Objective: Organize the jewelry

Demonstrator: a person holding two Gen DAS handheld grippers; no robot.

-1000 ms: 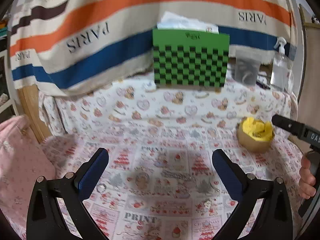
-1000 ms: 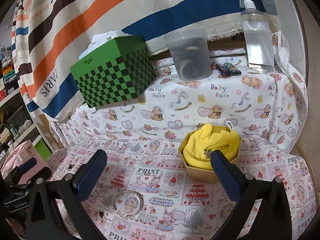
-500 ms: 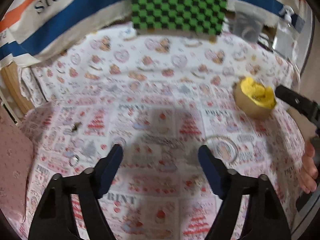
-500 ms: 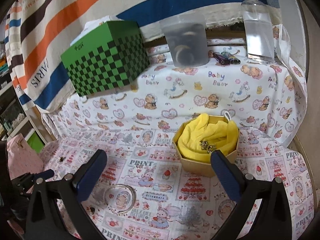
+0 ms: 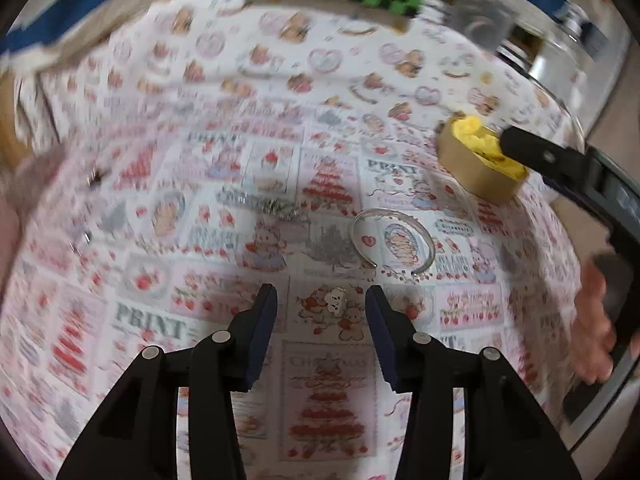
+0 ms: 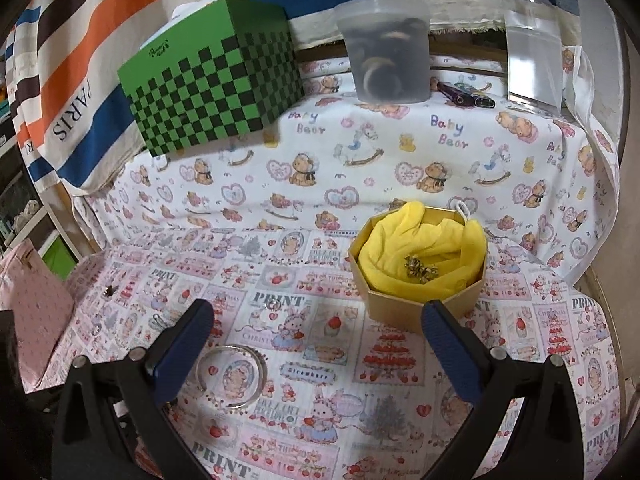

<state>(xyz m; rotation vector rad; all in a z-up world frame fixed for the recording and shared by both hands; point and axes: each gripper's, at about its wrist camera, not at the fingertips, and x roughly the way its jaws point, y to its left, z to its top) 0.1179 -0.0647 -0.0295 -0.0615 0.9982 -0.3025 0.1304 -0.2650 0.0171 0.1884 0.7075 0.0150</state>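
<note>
Left gripper [image 5: 320,300]: black plastic linkage arms, angular, silver round pivot screws at joints, dark navy flat pads on inner finger faces. Right gripper [image 6: 316,316]: same black frame, silver screws, blue textured pads [image 6: 450,346]. In left wrist view right gripper's black body at right edge, bare hand [image 5: 596,320] wrapped on handle.

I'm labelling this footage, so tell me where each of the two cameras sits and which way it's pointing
Left wrist: on the left gripper, angled steeply down at the printed cloth; shows its closing jaws with nothing between them, the right gripper's finger, a hand.
Right wrist: on the right gripper, jaws wide, facing the gold box and green checkered box.
Shared: silver bangle, gold box.
</note>
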